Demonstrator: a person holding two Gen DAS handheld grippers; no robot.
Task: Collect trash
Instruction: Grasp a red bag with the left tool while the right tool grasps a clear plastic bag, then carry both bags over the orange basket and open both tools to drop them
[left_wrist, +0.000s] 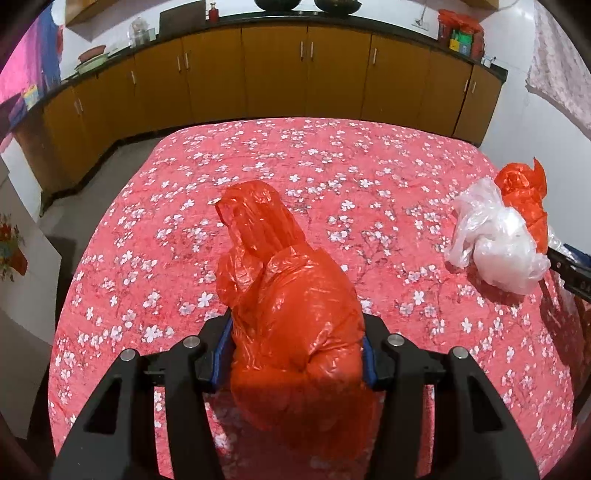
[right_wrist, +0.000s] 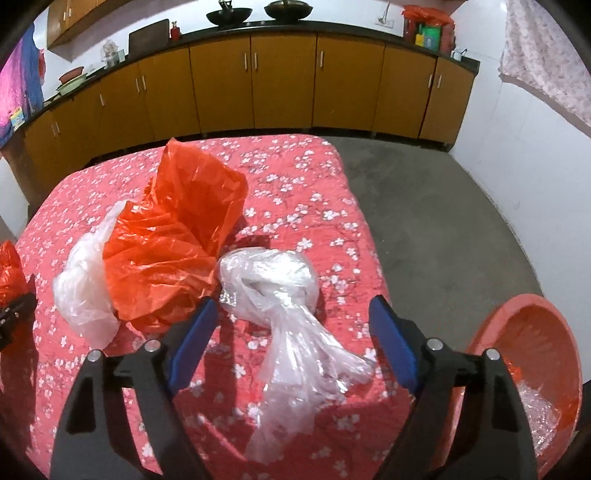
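Our left gripper (left_wrist: 297, 354) is clamped on a crumpled orange plastic bag (left_wrist: 284, 280), centre frame, ready for binning. Our right gripper (right_wrist: 291, 347) gapes wide, empty, straddling a knotted clear plastic bag (right_wrist: 280, 306) lower centre, lined up to grab it.

Bed (right_wrist: 325, 184) in front of the cabinet run (right_wrist: 280, 81). On the bed: knotted bag (right_wrist: 273, 288) between the right gripper (right_wrist: 291, 343) fingers, two more bags (right_wrist: 173, 243) just left of it — touching each other. Tub (right_wrist: 517, 314) on the floor right of the bed. Left gripper (left_wrist: 295, 350) further left, bag (left_wrist: 291, 295) between its pads.
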